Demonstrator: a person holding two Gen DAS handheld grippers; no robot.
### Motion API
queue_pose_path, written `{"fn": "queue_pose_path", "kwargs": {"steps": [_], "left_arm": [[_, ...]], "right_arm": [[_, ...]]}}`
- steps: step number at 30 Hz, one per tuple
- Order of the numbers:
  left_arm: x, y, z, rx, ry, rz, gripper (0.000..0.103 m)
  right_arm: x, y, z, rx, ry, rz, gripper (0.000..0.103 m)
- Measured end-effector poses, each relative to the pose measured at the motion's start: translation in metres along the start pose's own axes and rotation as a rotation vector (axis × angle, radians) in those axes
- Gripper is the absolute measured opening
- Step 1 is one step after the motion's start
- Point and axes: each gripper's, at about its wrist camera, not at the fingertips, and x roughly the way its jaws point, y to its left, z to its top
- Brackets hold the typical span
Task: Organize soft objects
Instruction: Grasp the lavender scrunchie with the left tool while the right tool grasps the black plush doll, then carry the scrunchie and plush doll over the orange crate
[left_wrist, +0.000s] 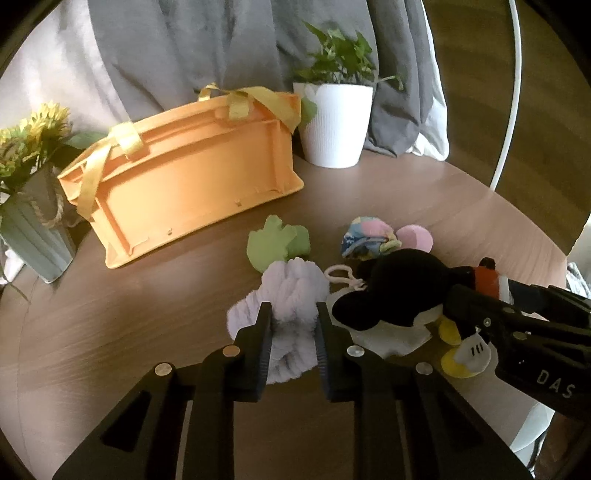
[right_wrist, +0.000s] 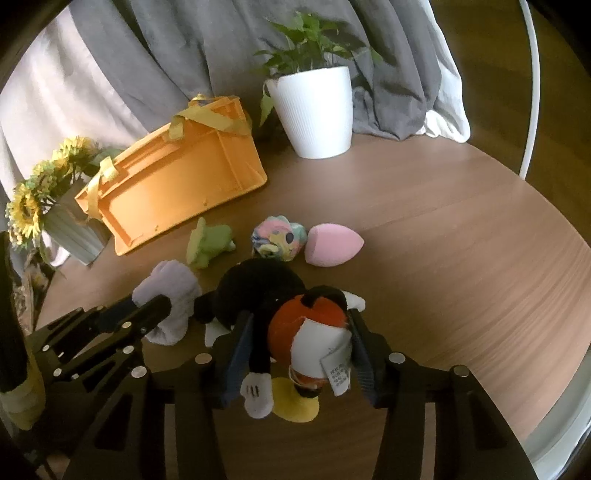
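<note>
On a round wooden table (left_wrist: 147, 332), the left gripper (left_wrist: 293, 321) is clenched on a fluffy lilac cloth (left_wrist: 291, 288), its two black fingers pressing into the pile from either side while the cloth lies on the tabletop. Just to its right, the right gripper (right_wrist: 297, 354) grasps a plush mouse toy (right_wrist: 295, 325) around its red-and-white body, the pads tight against both flanks (a white care label hangs from the toy's back, and a white glove and yellow shoe dangle toward the camera). The toy's black head lies touching the lilac cloth. Beyond these two, nearer the middle of the table, rest three loose soft items: a green foam frog-like shape (left_wrist: 277, 242), a pastel multicoloured fabric ball (right_wrist: 279, 240) and, just beside that, a pink makeup sponge (right_wrist: 332, 245). Farther back an orange plastic crate (left_wrist: 192, 173) lies tipped on its side with yellow ribbon (left_wrist: 88, 184) draped over it, its underside facing the grippers. A white ribbed pot with a green plant (left_wrist: 334, 125) stands to the crate's right, and a pale green vase of sunflowers (left_wrist: 33, 229) stands to its left. Grey curtains (left_wrist: 184, 48) hang behind the table.
</note>
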Motion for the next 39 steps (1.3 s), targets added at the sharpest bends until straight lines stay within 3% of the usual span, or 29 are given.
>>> {"fn": "queue_pose_path", "kwargs": {"steps": [24, 39], "left_arm": [[-0.075, 0.019, 0.033, -0.085, -0.182, 0.028, 0.022], [-0.124, 0.042, 0.055, -0.138, -0.317, 0.091, 0.022]], "right_arm": [[-0.056, 0.022, 0.035, -0.037, -0.141, 0.038, 0.049], [-0.082, 0.052, 0.069, -0.089, -0.260, 0.099, 0.049]]}}
